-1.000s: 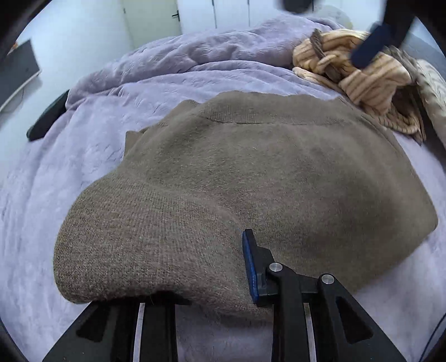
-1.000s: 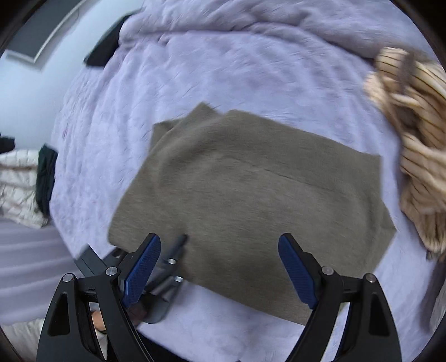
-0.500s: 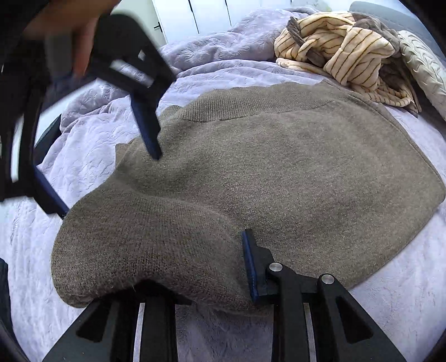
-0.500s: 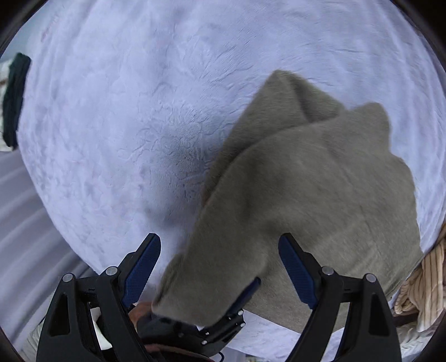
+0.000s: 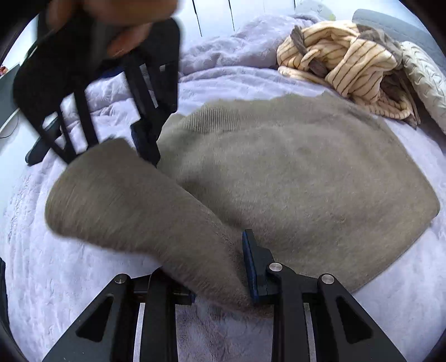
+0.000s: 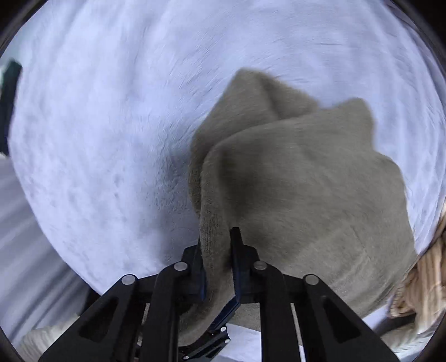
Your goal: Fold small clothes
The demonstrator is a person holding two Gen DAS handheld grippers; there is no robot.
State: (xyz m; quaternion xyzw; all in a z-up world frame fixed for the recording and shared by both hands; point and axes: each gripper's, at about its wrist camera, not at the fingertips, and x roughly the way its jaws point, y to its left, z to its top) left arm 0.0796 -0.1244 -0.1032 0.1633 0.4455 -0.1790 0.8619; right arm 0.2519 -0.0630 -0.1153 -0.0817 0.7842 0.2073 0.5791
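And there's the taupe knitted sweater point(image 5: 292, 178), spread across the bed's lavender blanket point(image 5: 55, 278), soft and fuzzy, with a ribbed band showing along its far edge. Its near corner is lifted into a rounded, drooping fold. The left tongs point(image 5: 220, 278) are pinching that fold at its near edge, one blue pad bare on the right, the other buried under the knit. The right tongs point(image 6: 217, 259) have just snapped closed, and their pads now squeeze a thick, bunched ridge of the same sweater point(image 6: 301, 195); from the left camera they point(image 5: 145, 142) hang at the far end of the lifted fold, a hand point(image 5: 120, 25) gripping them up top, blurred. The blanket looks plush, crinkled in a crushed pattern. Beyond the sweater, a heap of cream clothes with thin dark stripes point(image 5: 351, 69) lies crumpled, just beside a pale quilted cushion point(image 5: 426, 80) at the right edge.
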